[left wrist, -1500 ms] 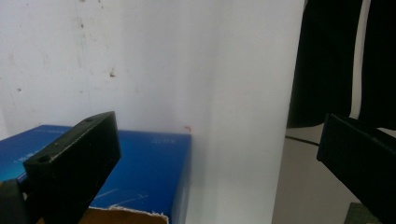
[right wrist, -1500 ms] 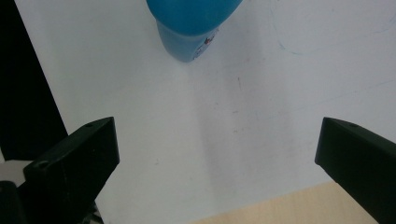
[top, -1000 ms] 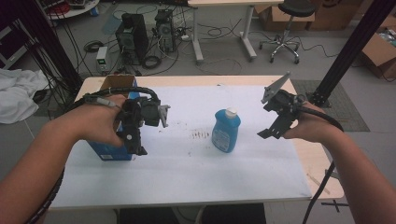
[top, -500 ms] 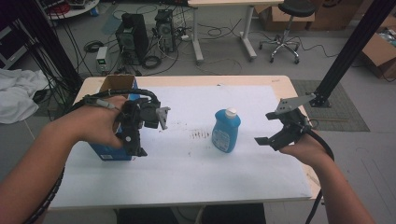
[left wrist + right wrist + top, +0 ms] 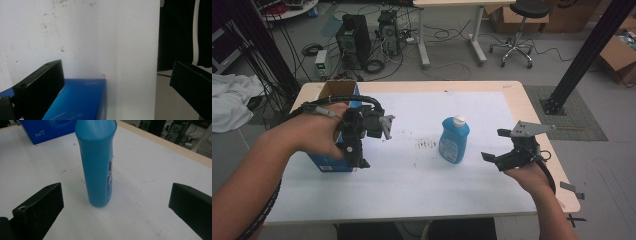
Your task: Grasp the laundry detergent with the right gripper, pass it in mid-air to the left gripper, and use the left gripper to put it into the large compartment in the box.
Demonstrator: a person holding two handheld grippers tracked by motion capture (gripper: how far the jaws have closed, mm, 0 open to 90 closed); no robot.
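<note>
On the white table (image 5: 422,200), a blue box (image 5: 329,162) sits at the left under the left gripper (image 5: 357,150), jaws wide. Mid-table stands the blue bottle (image 5: 454,140), upright, with the right gripper (image 5: 494,150) near it, jaws wide and empty. Tall and narrow, the bottle could tip if one jaw strikes first.

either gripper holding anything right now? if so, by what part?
Nothing held. The right gripper is open, short of the blue bottle; the left gripper is open over the blue box.
</note>
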